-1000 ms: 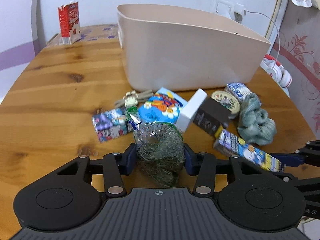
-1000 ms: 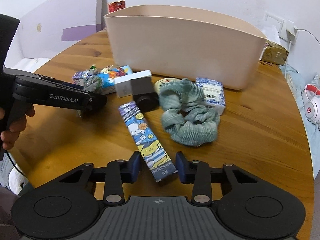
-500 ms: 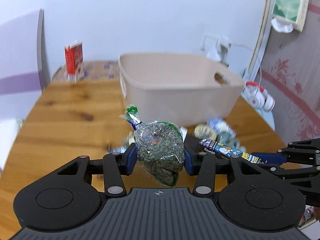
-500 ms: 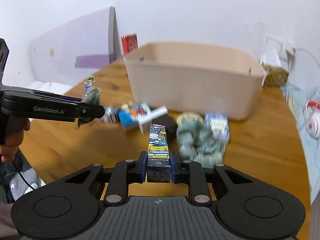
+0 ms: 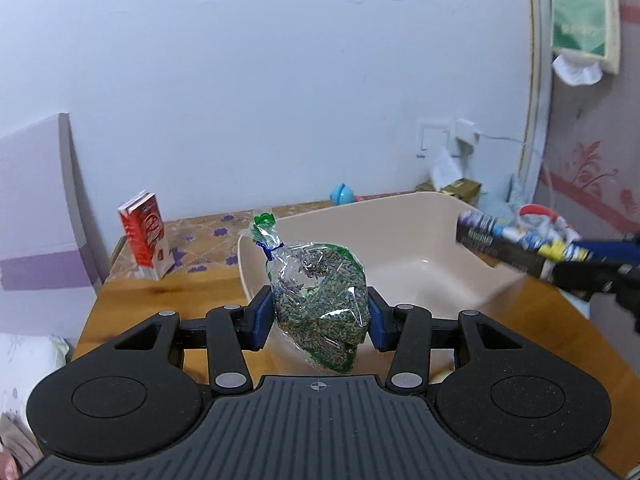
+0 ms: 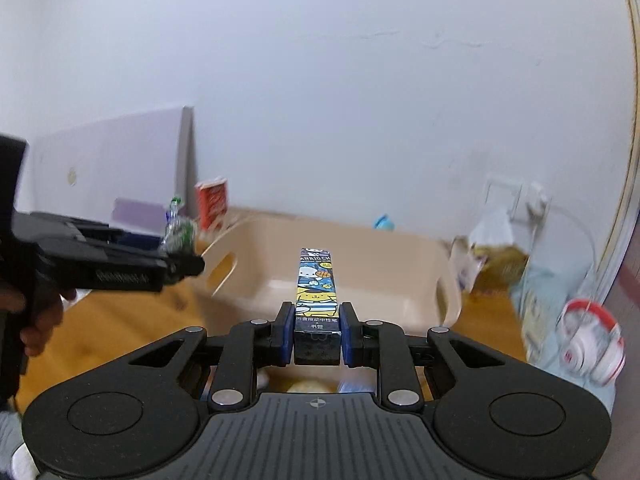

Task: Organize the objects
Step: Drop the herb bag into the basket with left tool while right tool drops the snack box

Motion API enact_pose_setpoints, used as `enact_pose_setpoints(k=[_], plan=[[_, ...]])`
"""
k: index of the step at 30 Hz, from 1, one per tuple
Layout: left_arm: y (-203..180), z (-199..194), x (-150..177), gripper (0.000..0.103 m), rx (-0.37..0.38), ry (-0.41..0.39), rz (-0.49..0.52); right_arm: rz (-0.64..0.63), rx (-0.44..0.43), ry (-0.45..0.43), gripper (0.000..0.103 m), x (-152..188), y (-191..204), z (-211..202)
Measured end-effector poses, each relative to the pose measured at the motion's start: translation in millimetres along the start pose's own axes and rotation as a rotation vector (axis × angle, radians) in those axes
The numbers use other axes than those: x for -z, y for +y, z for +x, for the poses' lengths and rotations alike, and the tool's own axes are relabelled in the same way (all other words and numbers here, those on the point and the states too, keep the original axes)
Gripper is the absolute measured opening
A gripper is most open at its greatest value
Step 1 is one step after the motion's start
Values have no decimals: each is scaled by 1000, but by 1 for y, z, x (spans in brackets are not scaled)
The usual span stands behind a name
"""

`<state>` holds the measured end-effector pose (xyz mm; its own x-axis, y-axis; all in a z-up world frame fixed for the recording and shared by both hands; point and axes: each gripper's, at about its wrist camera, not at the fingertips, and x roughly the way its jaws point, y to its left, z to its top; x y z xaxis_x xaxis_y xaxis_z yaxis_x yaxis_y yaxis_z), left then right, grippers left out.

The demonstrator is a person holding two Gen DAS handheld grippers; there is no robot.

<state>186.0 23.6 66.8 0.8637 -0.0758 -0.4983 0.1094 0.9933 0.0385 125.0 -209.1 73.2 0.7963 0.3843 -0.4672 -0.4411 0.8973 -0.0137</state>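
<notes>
- Left gripper (image 5: 320,316): jaws clamped on the clear plastic bag of green dried herbs (image 5: 318,304), knotted top up. It's held above the table, with the bin's near-left corner right behind it.
- Middle: the beige plastic storage bin (image 5: 420,248) sits ahead of and below both tools, open mouth up.
- Right gripper (image 6: 316,338): jaws pinching the near end of the long narrow cartoon-print box (image 6: 317,284), long axis pointing straight out over the bin. Looks like this side is nearer to dropping in.
</notes>
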Motion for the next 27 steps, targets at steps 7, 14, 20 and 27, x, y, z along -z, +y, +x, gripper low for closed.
enact_pose_setpoints(k=[7,14,20,27], plan=[[1,70,-9,48,34,145,16,-9,47,40,22,-22,-23,54],[4,108,3,53,32,241,27,-25,70,173,22,-10,-29,111],[4,84,-2,86,43,164,19,-57,87,178,38,-5,-22,108],[14,35,2,90,16,107,16,-32,116,111,87,-5,-21,68]])
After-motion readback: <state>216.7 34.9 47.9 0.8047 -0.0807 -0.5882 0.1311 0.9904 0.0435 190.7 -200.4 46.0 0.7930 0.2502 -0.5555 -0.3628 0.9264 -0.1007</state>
